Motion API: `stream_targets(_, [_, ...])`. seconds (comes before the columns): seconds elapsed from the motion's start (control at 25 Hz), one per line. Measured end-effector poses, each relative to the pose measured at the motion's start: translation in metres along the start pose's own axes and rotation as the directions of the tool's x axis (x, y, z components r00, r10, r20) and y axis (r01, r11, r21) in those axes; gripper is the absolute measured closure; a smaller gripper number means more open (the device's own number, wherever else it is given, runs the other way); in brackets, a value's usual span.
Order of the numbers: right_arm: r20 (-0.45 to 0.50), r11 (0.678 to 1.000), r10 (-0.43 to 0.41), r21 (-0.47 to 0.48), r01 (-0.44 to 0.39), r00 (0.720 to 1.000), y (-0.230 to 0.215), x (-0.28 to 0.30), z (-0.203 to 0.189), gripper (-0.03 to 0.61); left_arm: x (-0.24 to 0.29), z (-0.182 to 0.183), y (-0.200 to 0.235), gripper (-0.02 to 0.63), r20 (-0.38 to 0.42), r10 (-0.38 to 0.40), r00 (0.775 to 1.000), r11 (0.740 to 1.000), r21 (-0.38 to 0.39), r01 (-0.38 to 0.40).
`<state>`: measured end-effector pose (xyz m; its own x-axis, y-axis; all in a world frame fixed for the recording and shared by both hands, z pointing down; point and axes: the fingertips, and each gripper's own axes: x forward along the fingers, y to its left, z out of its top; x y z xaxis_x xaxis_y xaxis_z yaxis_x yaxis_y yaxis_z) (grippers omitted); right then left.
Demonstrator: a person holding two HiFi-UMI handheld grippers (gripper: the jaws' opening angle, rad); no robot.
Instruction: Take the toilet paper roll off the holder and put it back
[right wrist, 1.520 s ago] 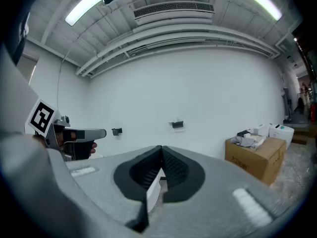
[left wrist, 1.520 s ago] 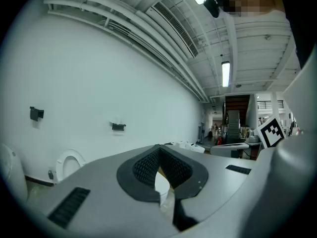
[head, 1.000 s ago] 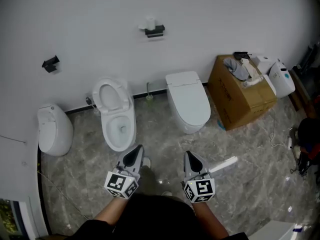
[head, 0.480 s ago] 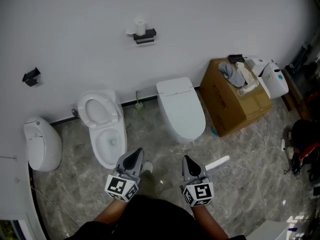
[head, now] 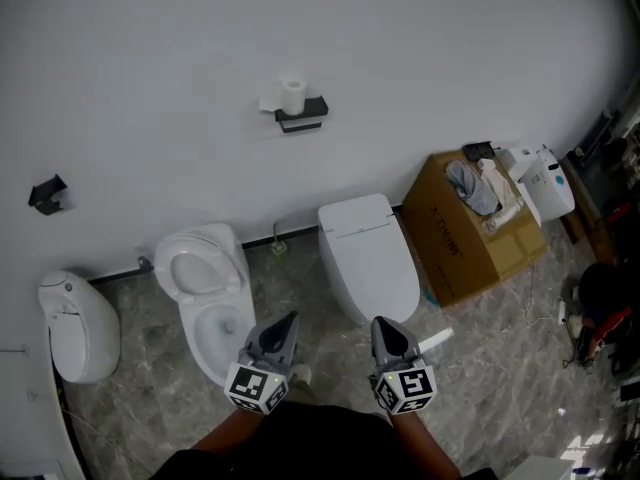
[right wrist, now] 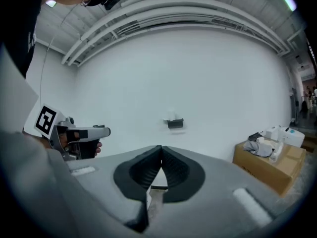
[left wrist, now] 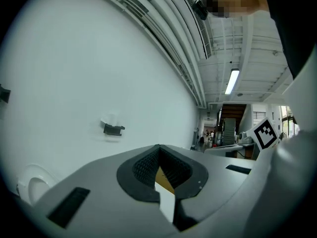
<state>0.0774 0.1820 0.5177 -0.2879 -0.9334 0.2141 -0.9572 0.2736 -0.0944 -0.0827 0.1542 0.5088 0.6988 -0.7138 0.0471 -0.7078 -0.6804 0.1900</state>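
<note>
A white toilet paper roll (head: 291, 95) stands on a black wall holder (head: 302, 114) high on the white wall, with a loose sheet hanging at its left. It shows small and far off as the roll (right wrist: 172, 115) on the holder (right wrist: 175, 124) in the right gripper view, and the holder (left wrist: 113, 129) also appears in the left gripper view. My left gripper (head: 287, 326) and right gripper (head: 384, 330) are held low, close to my body, well short of the wall. Both are shut with nothing between the jaws.
An open toilet (head: 208, 288) and a lidded toilet (head: 368, 256) stand on the marble floor below the holder. A urinal (head: 76, 324) is at the left. A cardboard box (head: 474, 228) with cloths and white containers (head: 545, 181) sits at the right. A second black bracket (head: 45, 194) is on the wall.
The view has tilted up and shifted: the holder and roll now sit lower and nearer the centre. Both grippers stay shut and close together, slightly nearer the toilets.
</note>
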Motion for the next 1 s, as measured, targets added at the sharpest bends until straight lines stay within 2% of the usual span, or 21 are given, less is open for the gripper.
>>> stream_targets(0.32, [0.029, 1.0, 0.014, -0.02, -0.014, 0.999, -0.001, 0.077, 0.031, 0.58, 0.051, 0.02, 0.054, 0.607, 0.0, -0.007, 1.0, 1.0, 0.001, 0.007])
stream_targets(0.56, [0.048, 0.999, 0.025, -0.029, -0.024, 0.999, -0.02, 0.129, 0.045, 0.58, 0.086, 0.031, 0.09, 0.607, 0.028, 0.045, 0.999, 0.999, -0.011, -0.045])
stream_targets(0.8, [0.074, 0.997, 0.077, -0.02, -0.076, 0.994, -0.045, 0.201, 0.058, 0.58, 0.14, 0.046, 0.139, 0.607, 0.051, 0.103, 0.993, 0.994, 0.028, -0.105])
stream_targets(1.0, [0.088, 0.99, 0.14, -0.003, -0.14, 0.986, -0.077, 0.266, 0.085, 0.58, 0.202, 0.068, 0.179, 0.607, 0.068, 0.166, 0.984, 0.986, 0.019, -0.168])
